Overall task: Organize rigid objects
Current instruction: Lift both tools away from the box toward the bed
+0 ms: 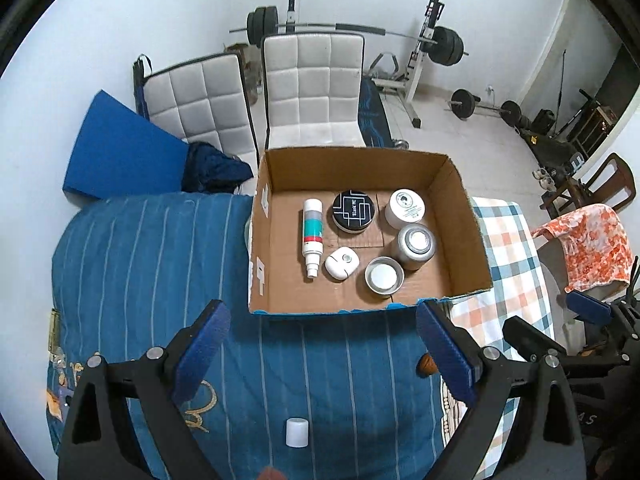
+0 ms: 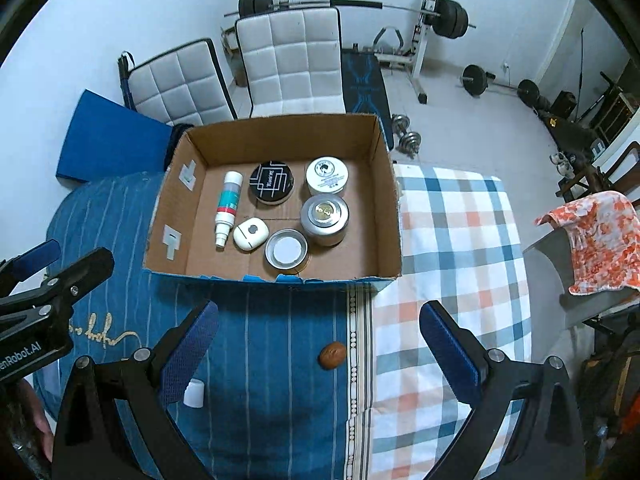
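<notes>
Cardboard box [image 1: 460,216] on the blue striped cloth [image 1: 140,260] already holds six containers, while you hover your left gripper [image 1: 322,346] and right gripper [image 2: 318,350], both jaws wide and empty, above the small white cap [image 1: 297,432] and brown nut-like piece [image 2: 333,355] outside.

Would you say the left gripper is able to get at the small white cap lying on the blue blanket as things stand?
Probably yes. The left gripper is open and empty, and the white cap stands alone on the blue blanket, roughly between the fingers in the left wrist view, with nothing over or against it.
</notes>
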`<move>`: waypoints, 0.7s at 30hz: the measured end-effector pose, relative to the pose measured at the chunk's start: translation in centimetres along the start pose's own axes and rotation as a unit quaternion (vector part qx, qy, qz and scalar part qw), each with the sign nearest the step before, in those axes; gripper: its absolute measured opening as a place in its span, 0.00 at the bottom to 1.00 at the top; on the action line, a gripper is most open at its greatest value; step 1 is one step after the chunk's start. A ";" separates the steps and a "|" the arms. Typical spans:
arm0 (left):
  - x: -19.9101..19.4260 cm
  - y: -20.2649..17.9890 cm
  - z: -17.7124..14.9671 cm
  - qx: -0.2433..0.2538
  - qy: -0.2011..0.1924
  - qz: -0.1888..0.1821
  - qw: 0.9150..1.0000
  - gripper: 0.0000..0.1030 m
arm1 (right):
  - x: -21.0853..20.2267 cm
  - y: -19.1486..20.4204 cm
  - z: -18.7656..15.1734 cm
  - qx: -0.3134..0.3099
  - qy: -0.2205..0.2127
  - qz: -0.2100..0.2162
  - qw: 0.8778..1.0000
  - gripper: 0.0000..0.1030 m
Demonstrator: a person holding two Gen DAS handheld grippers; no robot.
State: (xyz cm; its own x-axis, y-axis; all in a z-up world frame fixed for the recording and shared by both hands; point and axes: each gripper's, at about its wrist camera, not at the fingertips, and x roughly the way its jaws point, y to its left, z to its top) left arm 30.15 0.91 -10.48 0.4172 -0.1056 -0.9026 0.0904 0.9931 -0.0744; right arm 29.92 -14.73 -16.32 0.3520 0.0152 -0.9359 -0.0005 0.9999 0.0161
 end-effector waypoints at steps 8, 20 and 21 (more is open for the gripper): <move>-3.6 -0.4 -1.1 0.005 -0.023 -0.004 1.000 0.93 | -4.0 0.3 -1.3 0.003 -0.030 0.017 0.999 0.99; -2.4 0.7 -2.3 -0.009 -0.012 0.008 1.000 0.93 | -2.3 -0.6 -2.1 0.017 -0.010 0.015 1.000 0.99; -1.8 0.9 -2.6 -0.012 -0.005 0.008 1.000 0.93 | -1.2 -0.9 -2.3 0.021 0.002 0.017 1.000 0.99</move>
State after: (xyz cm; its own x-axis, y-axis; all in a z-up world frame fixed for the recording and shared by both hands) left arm 27.14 2.10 -10.04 0.4281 -0.0894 -0.8993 0.0625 0.9956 -0.0692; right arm 27.30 -15.65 -16.01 0.3486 0.0487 -0.9360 0.0273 0.9977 0.0621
